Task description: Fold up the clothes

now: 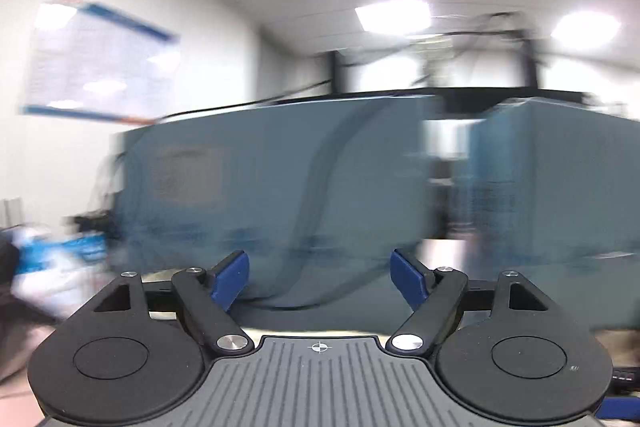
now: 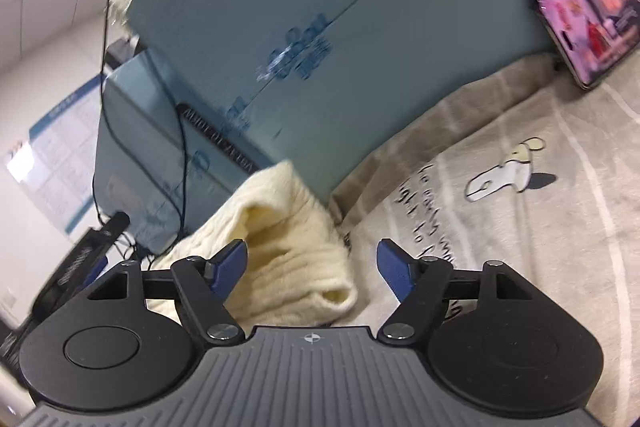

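Beige blanket bears handwritten script, unreadable; blue panel lettering blurred. My right gripper has jaws released, holding nothing, above the cream sweater lying on the blanket. My left gripper jaws released, empty.

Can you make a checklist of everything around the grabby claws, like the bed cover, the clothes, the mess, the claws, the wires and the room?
Surface: beige printed blanket with a cartoon figure and handwriting, lying mostly flat.
Job's things: cream knitted sweater, bunched at the blanket's edge, not yet neatly folded.
Clutter: lit phone or tablet screen propped beyond the blanket.
Grippers: right gripper open, sweater beneath and between its blue pads, not pinched; left gripper open, holding nothing.
Cables: black cables hanging over the blue-grey foam boards.
Surroundings: white wall with poster, ceiling lights; left view blurred.
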`<act>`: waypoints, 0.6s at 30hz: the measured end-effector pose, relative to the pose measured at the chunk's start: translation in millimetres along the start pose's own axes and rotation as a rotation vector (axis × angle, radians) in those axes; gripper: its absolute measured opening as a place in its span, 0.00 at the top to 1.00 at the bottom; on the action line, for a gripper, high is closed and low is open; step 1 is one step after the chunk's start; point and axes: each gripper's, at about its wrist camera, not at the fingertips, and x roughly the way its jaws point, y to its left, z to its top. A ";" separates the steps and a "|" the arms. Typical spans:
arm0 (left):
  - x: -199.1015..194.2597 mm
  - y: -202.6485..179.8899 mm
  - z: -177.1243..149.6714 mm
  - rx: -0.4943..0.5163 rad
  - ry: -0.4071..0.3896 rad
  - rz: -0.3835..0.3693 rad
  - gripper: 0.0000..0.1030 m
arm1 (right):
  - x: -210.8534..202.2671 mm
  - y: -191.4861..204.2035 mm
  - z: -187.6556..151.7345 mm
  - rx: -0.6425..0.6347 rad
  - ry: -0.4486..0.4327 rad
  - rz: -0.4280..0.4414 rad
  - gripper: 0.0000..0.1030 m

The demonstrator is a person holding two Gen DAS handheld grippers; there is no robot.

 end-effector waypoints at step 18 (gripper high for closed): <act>-0.9 -29.0 -21.4 0.096 0.203 0.001 0.12 | 12.7 1.4 -8.3 -0.122 0.047 -0.093 0.26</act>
